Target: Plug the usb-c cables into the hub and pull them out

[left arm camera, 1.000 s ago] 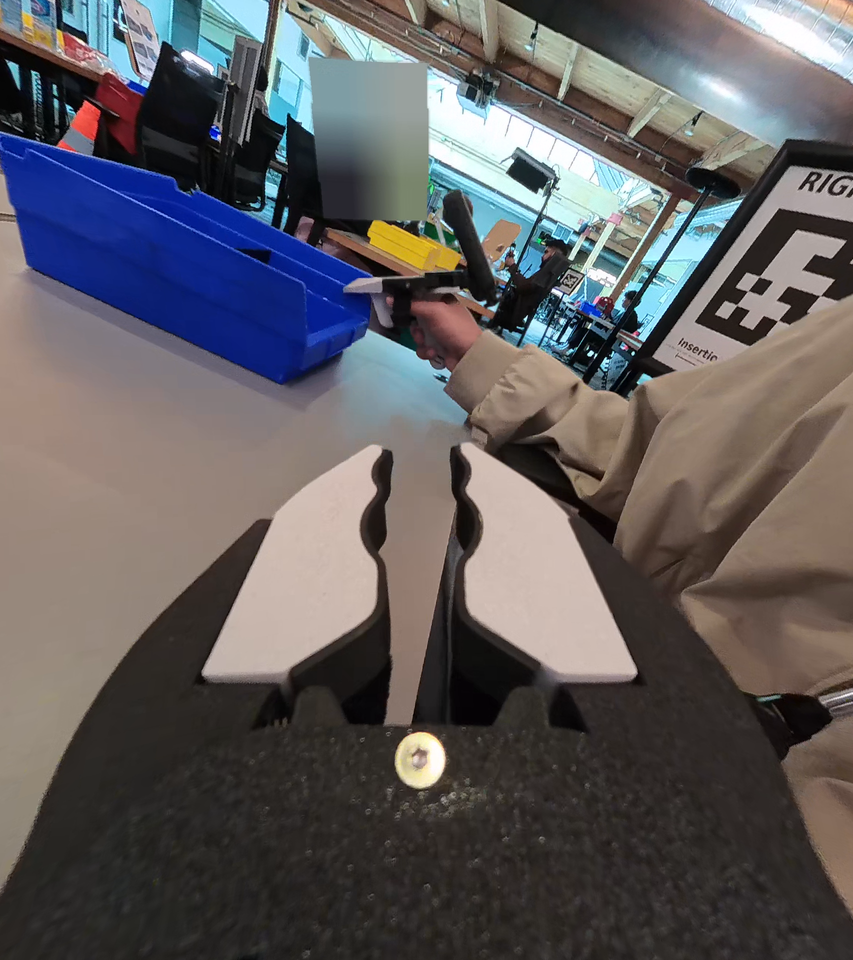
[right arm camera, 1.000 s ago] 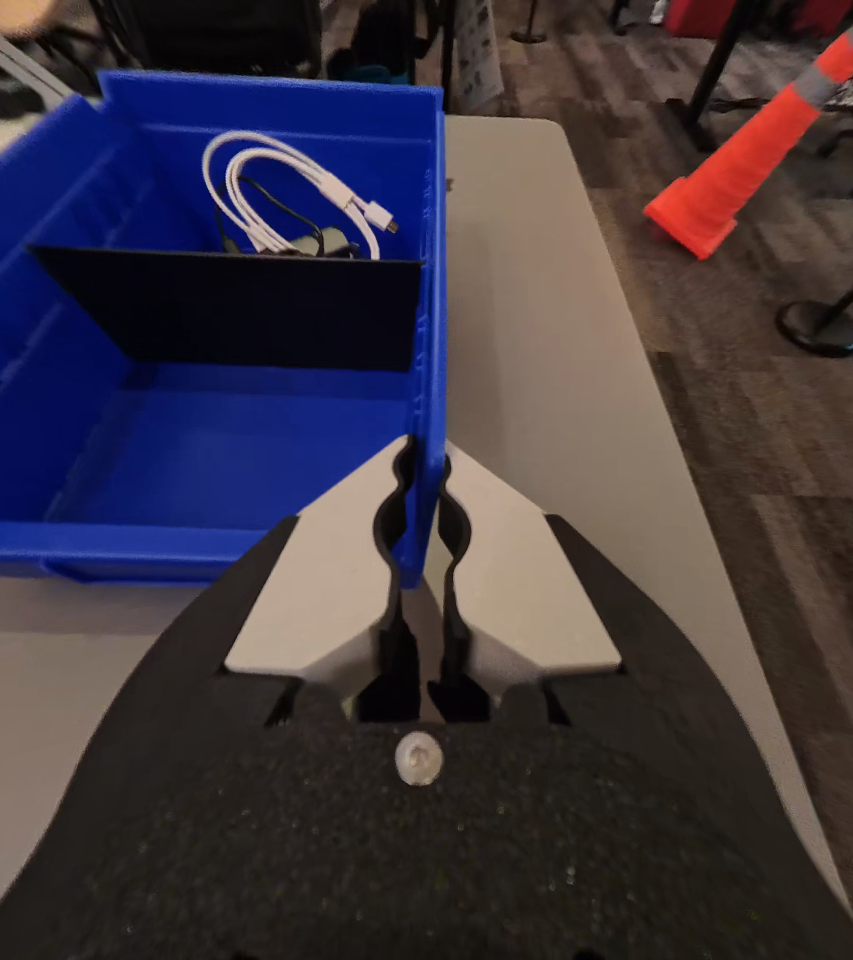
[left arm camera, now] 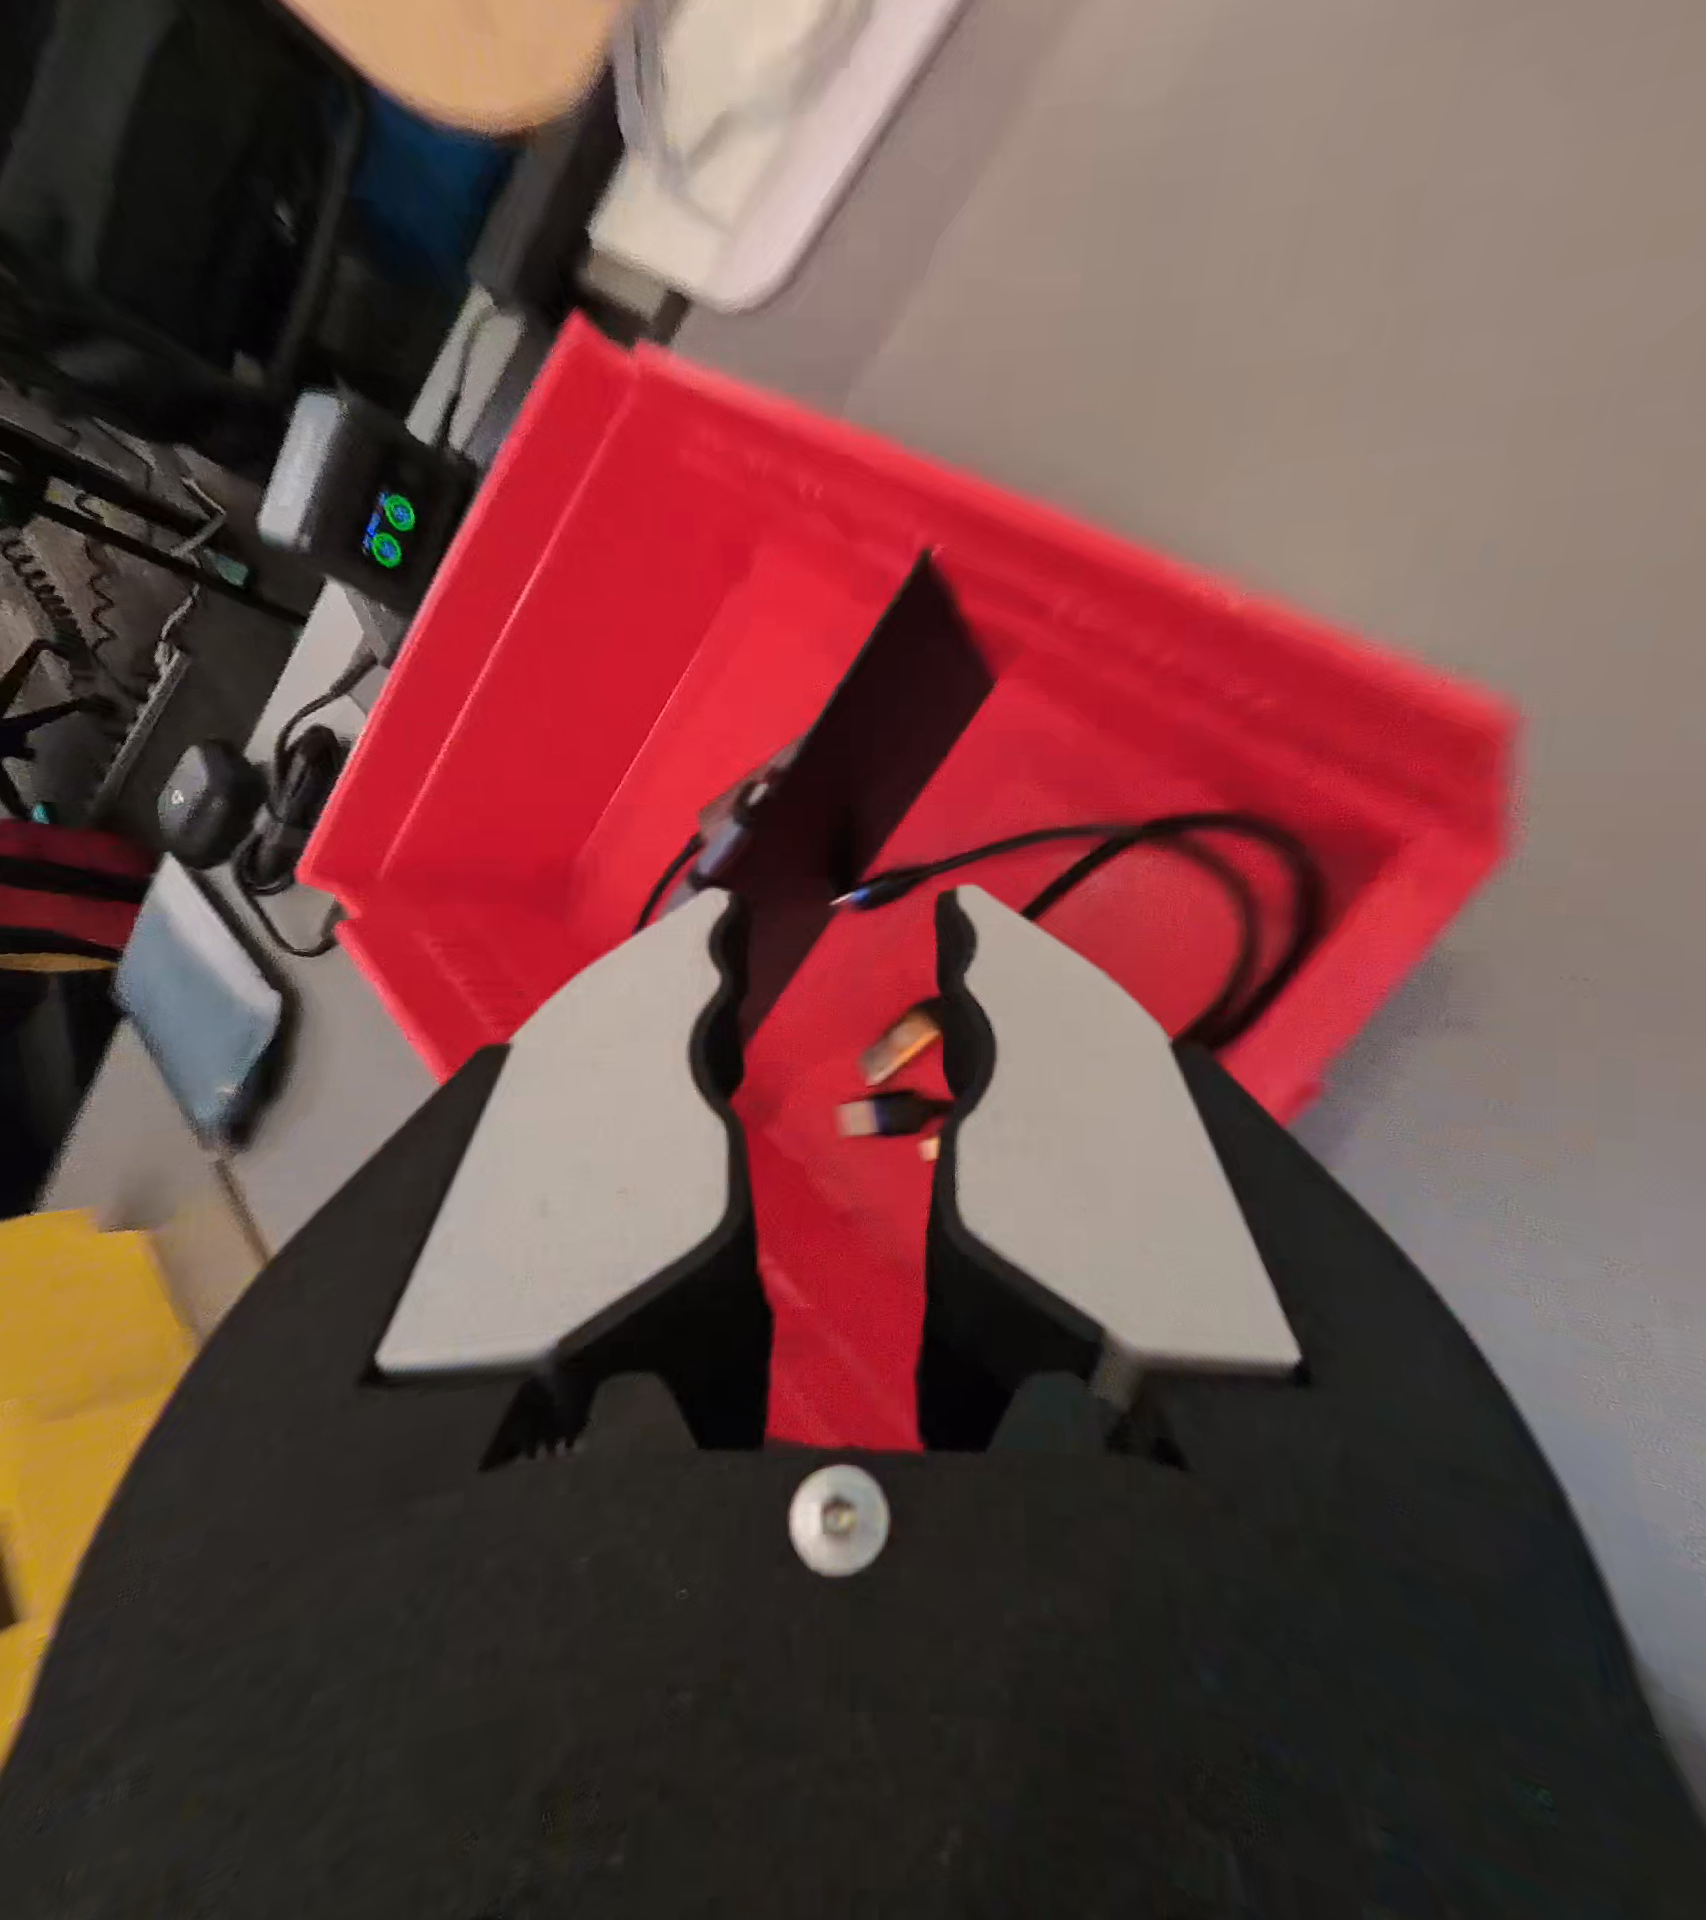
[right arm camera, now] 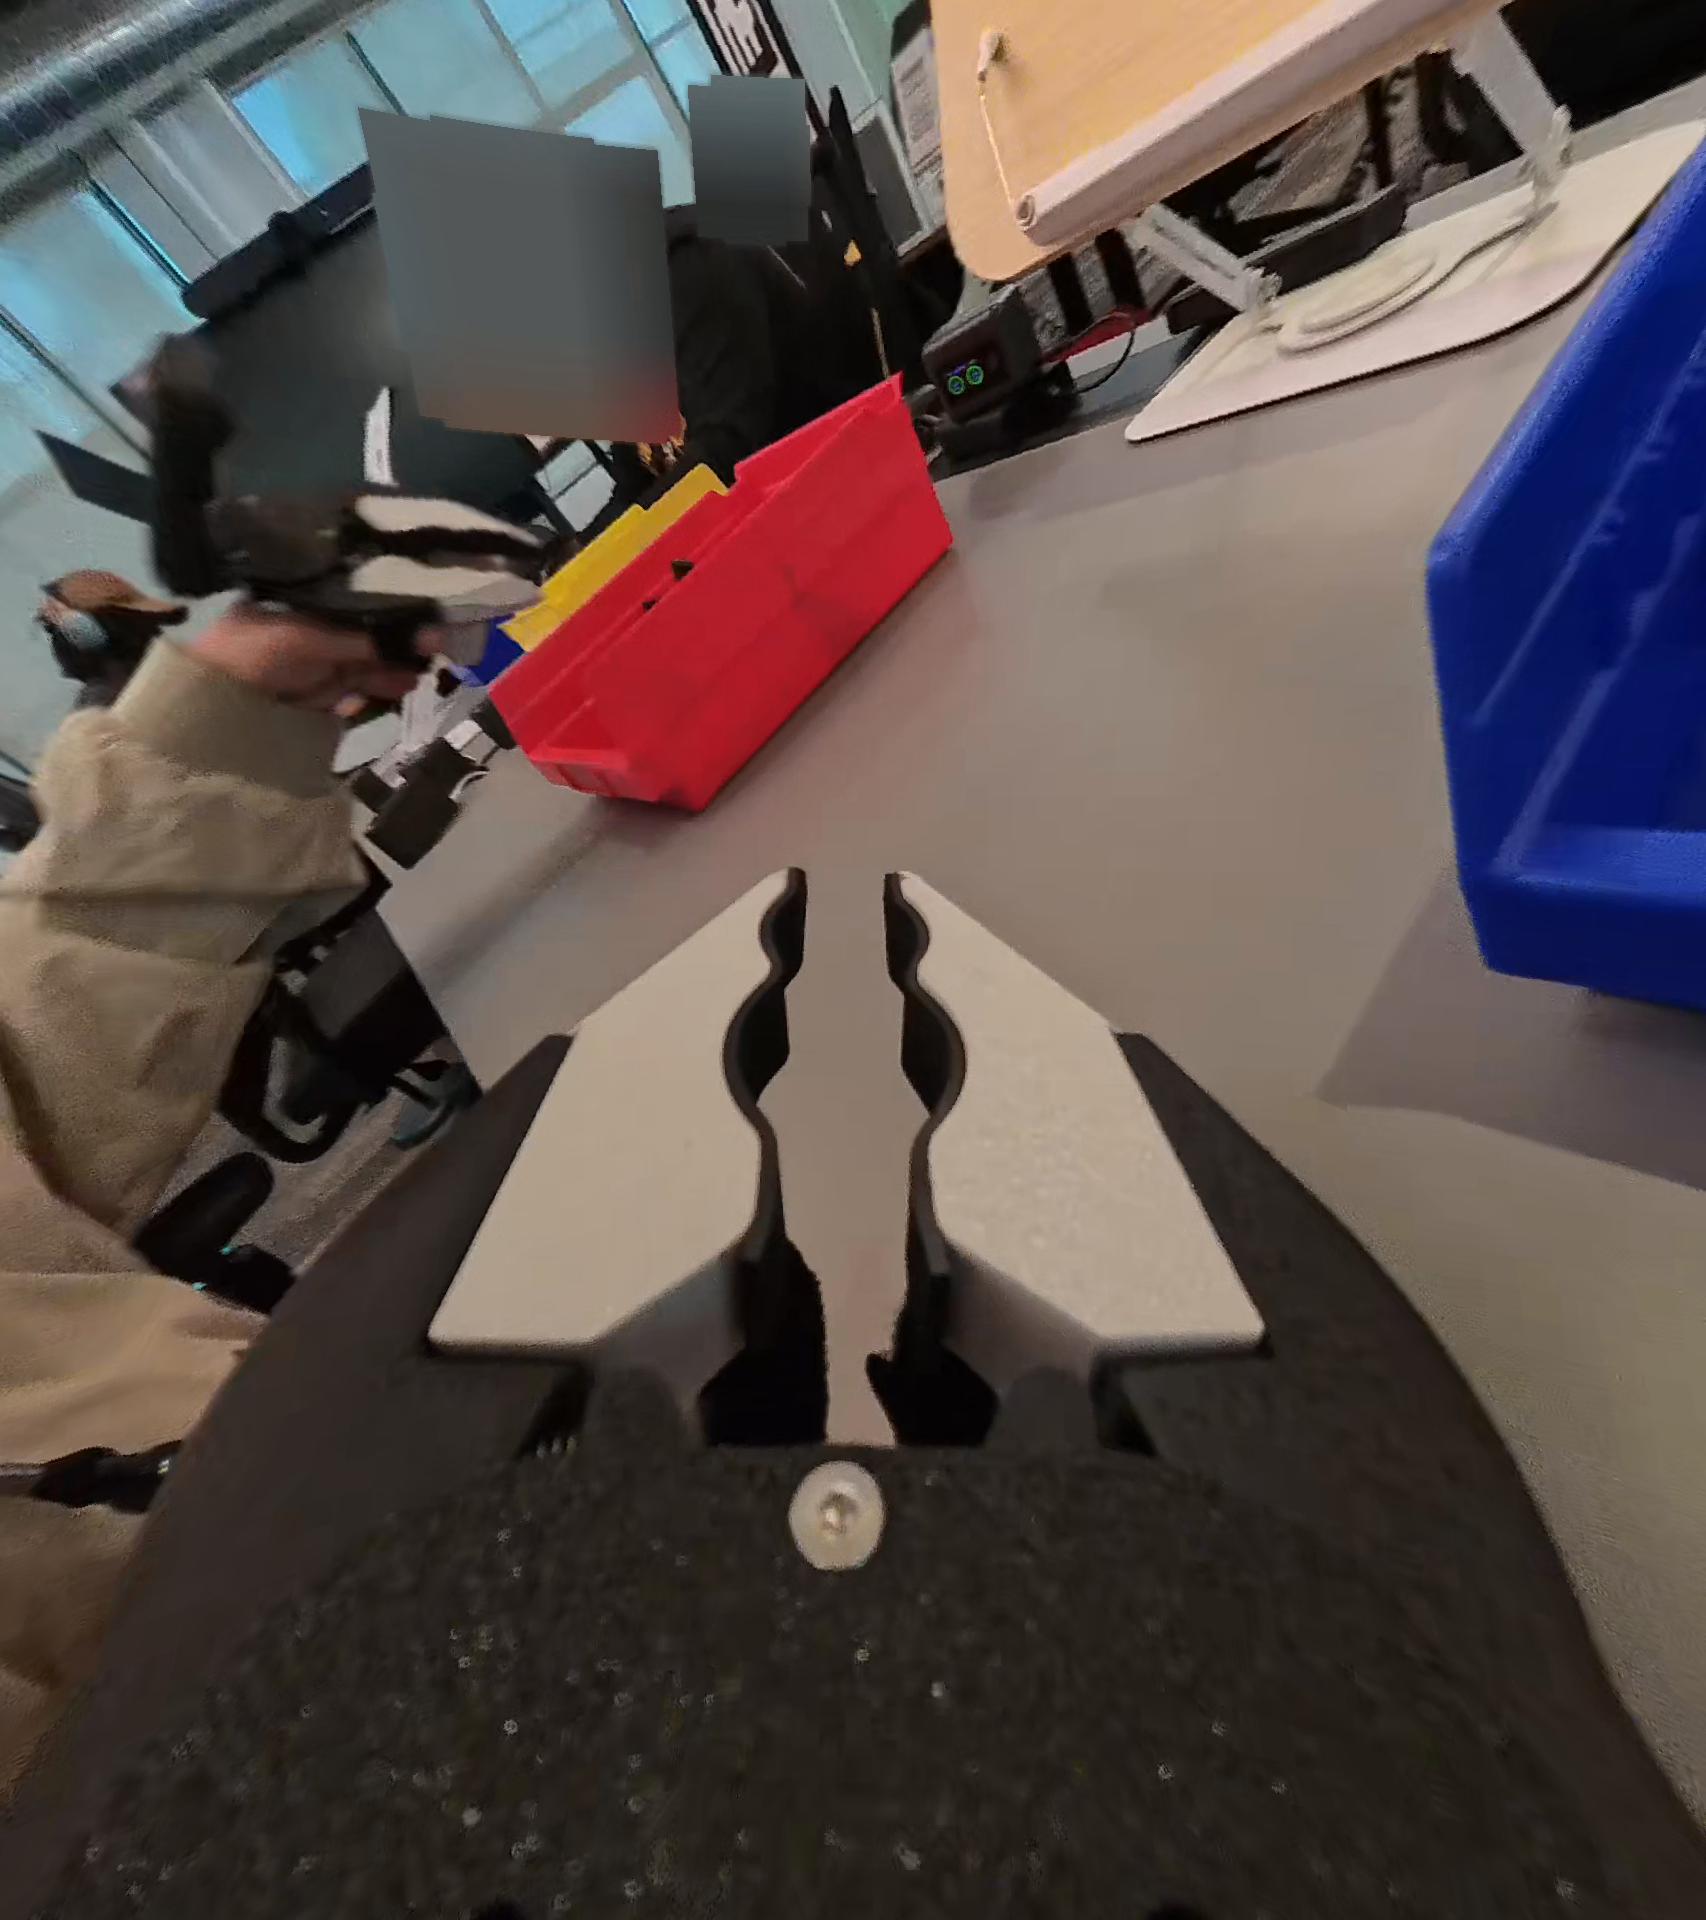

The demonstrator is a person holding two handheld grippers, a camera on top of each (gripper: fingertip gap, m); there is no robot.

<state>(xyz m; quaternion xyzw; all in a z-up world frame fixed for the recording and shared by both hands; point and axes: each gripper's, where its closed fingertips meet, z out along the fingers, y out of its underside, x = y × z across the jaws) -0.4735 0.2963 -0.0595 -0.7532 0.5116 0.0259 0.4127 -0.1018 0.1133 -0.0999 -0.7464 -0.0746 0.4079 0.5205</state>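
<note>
L gripper (left arm camera: 833, 914): fingers spread apart, nothing between them, hanging above the red bin (left arm camera: 1192, 665) and looking down into it. View is motion-blurred. Inside the near compartment, between and just past our fingertips: two loose plug ends (left arm camera: 896, 1044), metal-tipped, type not clear, lying on the bin floor. Beyond them a black cable (left arm camera: 1192, 831) loops toward the bin's far right wall, one thin plug tip pointing at the black divider (left arm camera: 890, 727). At the divider's left side a dark grey block w/ a lead, prob. the hub (left arm camera: 729, 842), partly hidden, so we can't say if anything is plugged in.

R gripper (right arm camera: 844, 883): fingers parted by a narrow gap, empty, low over bare tabletop (right arm camera: 1192, 727), well apart from the red bin. Blue bin (right arm camera: 1607, 623) sits at the tabletop's right edge.

Step, our judgement: approach to first pick; no insertion begun. Next move calls for lowering L into the compartment, squaring up on one plug body w/o snagging the loop, then steadying the hub w/ R.
</note>
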